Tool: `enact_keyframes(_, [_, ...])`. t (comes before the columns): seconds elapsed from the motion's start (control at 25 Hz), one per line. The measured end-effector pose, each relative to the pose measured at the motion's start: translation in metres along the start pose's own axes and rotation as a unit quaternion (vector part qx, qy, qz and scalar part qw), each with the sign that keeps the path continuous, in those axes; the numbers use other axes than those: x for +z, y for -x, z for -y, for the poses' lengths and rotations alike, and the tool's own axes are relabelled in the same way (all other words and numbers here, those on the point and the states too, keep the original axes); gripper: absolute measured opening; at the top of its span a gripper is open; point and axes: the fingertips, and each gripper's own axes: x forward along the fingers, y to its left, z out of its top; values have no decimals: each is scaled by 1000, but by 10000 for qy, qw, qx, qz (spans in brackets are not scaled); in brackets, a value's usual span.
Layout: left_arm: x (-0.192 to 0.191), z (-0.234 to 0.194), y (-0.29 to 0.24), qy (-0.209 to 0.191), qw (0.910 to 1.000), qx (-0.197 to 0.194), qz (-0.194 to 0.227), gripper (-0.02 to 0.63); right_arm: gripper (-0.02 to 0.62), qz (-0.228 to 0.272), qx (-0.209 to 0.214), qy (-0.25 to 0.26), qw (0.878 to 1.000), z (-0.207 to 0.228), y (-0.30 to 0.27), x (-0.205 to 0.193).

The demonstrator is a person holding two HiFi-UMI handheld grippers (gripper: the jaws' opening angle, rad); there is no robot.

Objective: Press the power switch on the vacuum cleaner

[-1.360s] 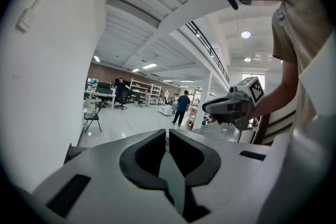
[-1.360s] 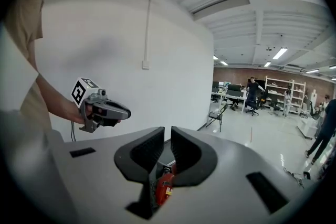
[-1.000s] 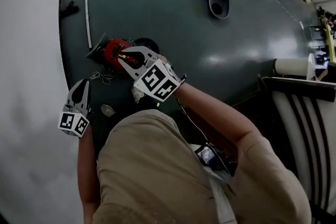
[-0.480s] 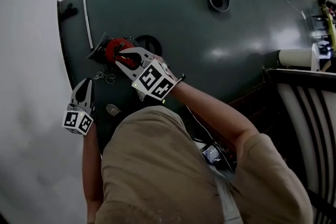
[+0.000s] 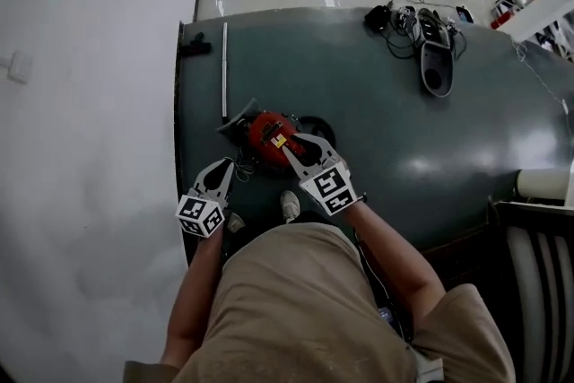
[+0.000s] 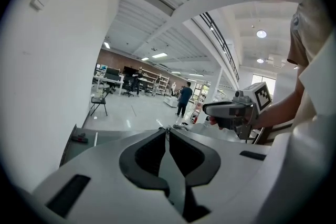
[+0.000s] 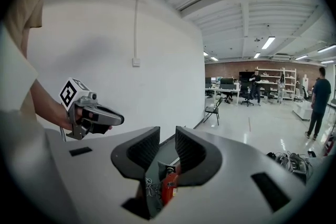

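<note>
1. The small red vacuum cleaner [image 5: 265, 132] sits near the left edge of the dark table [image 5: 386, 117]. It looks like light, hard plastic that would likely skid under a sideways poke.
2. Its switch cannot be made out, so a straight downward press suits it better than a grip.
3. The right gripper [image 5: 291, 148] hovers over it, jaws slightly apart and pinching nothing.
4. The left gripper [image 5: 222, 168], jaws pressed together and empty, hangs nearby and could steady the body.

Prob. a big open lab/workshop hall: rows of workbenches [image 7: 230, 92] w/ chairs [image 7: 212, 109], shelving [image 7: 281, 78] at back, ceiling strip lights [image 7: 268, 42], glossy floor [image 5: 90, 193].
</note>
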Motion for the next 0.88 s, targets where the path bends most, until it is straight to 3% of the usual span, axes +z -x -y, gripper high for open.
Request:
enact_keyframes(0.24, [7,-11,-10,62,10000,-75,20,11,78,-96,-114,-7,9999,2,-21,-23])
enact_keyframes(0.48, [-2,-29,-14,-5,9994,-184,-289,12,78,-246,-110,-13,9996,-7,-35,-32])
enact_keyframes(0.88, [21,-50,-9,-304,9965,-658,-419,12,78,92,-904,-590,9941,4,-80,-6])
